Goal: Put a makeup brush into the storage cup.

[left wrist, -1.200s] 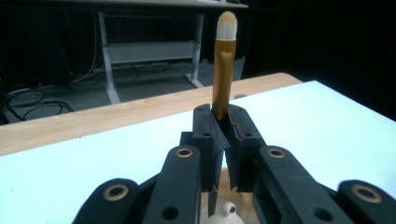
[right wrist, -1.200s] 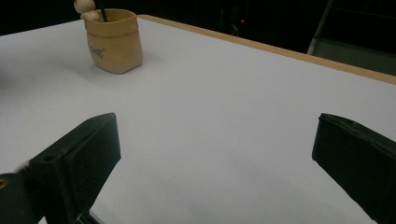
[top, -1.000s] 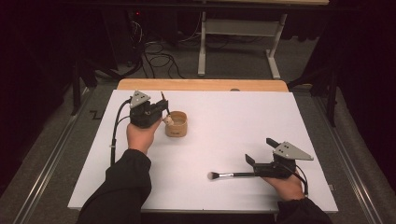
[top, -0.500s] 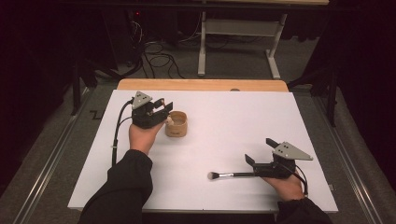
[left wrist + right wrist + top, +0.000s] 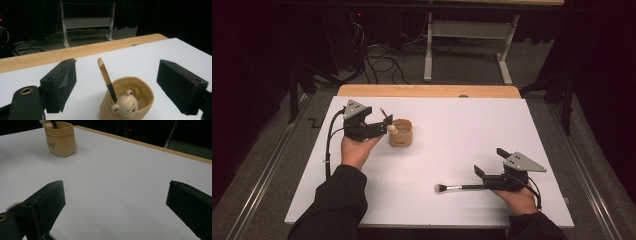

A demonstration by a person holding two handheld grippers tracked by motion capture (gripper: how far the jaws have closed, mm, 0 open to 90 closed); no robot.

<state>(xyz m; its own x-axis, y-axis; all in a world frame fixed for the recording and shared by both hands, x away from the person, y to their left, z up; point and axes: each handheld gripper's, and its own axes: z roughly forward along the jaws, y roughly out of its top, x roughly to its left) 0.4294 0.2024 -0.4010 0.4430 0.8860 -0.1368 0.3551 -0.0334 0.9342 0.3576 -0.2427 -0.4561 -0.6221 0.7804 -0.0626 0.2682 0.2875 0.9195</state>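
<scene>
**Left claw lets go of the stick in the cup**

Opening just now, the left claw (image 5: 117,82) stands released around the bear-faced cup (image 5: 401,133) on the white surface (image 5: 462,140), its thin stick (image 5: 107,79) leaning inside. Right claw (image 5: 482,176) is open, the makeup brush (image 5: 459,188) beneath it: light, slender, best gripped mid-handle.

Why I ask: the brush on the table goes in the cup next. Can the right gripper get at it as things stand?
Probably yes. The brush lies flat on bare table beside the right gripper, its jaws open.
</scene>
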